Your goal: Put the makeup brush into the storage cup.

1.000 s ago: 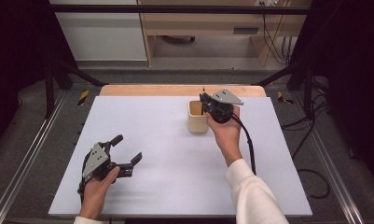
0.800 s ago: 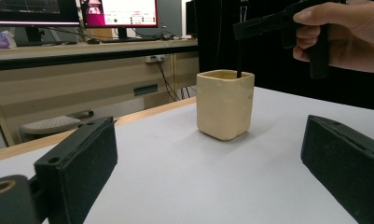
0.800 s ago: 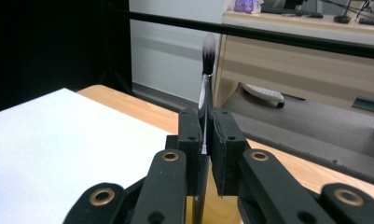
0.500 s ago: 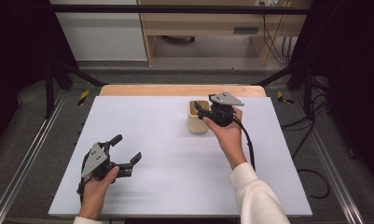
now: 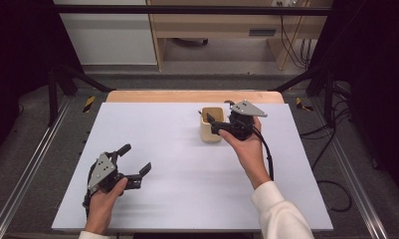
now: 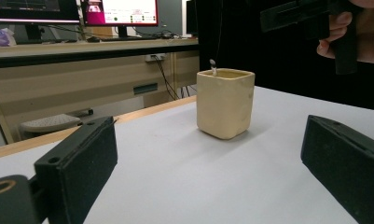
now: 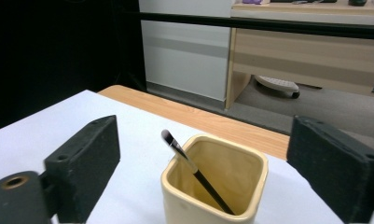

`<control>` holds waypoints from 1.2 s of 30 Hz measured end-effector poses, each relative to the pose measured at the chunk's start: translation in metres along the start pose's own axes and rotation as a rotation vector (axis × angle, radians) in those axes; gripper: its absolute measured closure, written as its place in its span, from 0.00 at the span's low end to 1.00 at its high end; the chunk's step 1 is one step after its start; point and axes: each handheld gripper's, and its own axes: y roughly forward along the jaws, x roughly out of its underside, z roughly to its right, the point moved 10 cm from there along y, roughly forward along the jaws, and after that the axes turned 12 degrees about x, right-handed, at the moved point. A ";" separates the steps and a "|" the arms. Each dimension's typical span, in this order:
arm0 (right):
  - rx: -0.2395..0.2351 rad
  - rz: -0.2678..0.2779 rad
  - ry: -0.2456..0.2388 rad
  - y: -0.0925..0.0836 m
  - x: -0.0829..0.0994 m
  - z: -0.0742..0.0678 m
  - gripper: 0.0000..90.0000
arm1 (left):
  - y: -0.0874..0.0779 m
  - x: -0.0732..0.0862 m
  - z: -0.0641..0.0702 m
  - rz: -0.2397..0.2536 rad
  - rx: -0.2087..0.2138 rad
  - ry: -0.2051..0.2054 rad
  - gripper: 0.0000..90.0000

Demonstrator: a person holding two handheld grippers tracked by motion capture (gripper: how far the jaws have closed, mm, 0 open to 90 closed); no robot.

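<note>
While hovering just beside the cream square cup, on its right, sits the right hand-held gripper with jaws spread wide and nothing between them. Inside the cup, leaning against its rim: a thin dark brush with its tip poking up past the edge (seen plainly in the right gripper view). Cup itself standing upright on the white desk, toward the far edge. Well apart from the cup, near the front left of the desk, rests the left hand-held gripper, jaws likewise spread and empty, pointed toward the cup.

Judged step: brush set in the cup, jaws parted beside it, either just after a release or lining up for a grasp; cannot tell which. Next move, if a grasp: bringing the jaws around the brush handle above the rim without knocking the cup. If a release: lifting clear without catching the tip.
</note>
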 end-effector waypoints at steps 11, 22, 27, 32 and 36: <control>-0.009 -0.001 -0.025 -0.007 0.003 -0.004 0.06 | 0.001 -0.001 0.001 0.000 0.003 0.005 0.04; -0.009 0.005 -0.026 -0.011 0.004 -0.004 0.05 | 0.001 0.000 0.004 -0.021 0.003 0.025 0.03; -0.014 0.012 -0.032 -0.015 0.003 -0.006 0.05 | 0.001 0.000 0.003 -0.016 0.002 0.022 0.03; -0.013 0.014 -0.015 -0.017 0.001 -0.003 0.07 | 0.000 -0.001 0.001 0.002 0.001 0.004 0.03; -0.013 0.023 -0.040 -0.023 0.000 -0.003 0.06 | -0.001 0.000 -0.001 -0.010 -0.005 0.013 0.03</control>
